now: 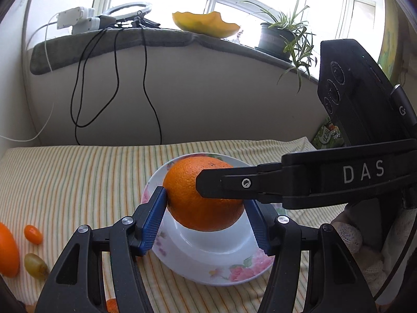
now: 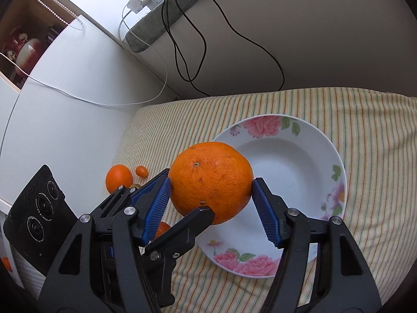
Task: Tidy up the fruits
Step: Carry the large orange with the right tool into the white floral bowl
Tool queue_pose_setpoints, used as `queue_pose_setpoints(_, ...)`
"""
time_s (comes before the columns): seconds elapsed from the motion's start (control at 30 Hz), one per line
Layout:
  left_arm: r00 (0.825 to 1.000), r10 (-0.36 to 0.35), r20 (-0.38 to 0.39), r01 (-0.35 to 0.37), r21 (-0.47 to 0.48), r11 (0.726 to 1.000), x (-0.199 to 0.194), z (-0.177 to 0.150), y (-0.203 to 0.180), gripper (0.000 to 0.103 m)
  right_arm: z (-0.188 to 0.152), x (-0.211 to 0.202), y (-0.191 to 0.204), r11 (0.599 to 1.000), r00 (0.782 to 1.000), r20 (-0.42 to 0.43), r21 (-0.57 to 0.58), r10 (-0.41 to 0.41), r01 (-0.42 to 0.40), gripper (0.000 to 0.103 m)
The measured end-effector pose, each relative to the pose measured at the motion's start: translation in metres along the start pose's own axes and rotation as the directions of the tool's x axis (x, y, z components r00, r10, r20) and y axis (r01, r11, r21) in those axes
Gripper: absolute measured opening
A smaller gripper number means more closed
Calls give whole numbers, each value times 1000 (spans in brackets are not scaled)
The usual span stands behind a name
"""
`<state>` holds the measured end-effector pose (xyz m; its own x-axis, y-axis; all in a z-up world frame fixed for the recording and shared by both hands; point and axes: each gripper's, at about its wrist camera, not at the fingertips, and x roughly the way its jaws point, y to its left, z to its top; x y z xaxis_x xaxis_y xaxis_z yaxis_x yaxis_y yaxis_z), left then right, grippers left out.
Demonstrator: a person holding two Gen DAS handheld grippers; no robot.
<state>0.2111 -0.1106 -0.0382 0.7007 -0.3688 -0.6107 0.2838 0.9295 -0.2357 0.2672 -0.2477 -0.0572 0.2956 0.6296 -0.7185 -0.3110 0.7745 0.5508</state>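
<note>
Big orange [image 2: 211,181]: held in the air above the plate's 9 o'clock rim, clamped from four sides by both tools.
Right tool [image 2: 209,195]: about half open, blue pads pressing the orange at 3 and 9 o'clock.
Left tool [image 1: 206,203]: about half open, pads tight on the same orange.
Plate [image 2: 299,135]: white with pink flowers, empty, on the striped cloth [image 2: 365,130].
Loose fruit: small orange [image 2: 118,177] and kumquat [image 2: 142,171] at 9 o'clock of the plate, on the cloth.

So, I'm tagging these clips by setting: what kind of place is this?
Likely a lived-in home room: a striped tablecloth with a floral plate, a potted plant on the window sill, and chargers with dangling cables.
</note>
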Motion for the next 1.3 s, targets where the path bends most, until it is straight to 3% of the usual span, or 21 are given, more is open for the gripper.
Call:
queue_pose_setpoints(0.27, 999, -13, -37, 13, -2, 1000, 26, 2, 2, 60, 5, 5, -23, 999, 999, -3, 27, -33, 33, 67)
queue_pose_setpoints(0.6, 998, -13, -59, 13, 1, 1000, 37, -1, 6, 60, 9, 14, -24, 998, 998, -9, 30, -58, 59, 67)
queue_pose_setpoints(1.3, 997, 31, -64, -31, -7, 999, 20, -1, 9, 61, 10, -11, -20, 993, 991, 59, 14, -116, 115, 68)
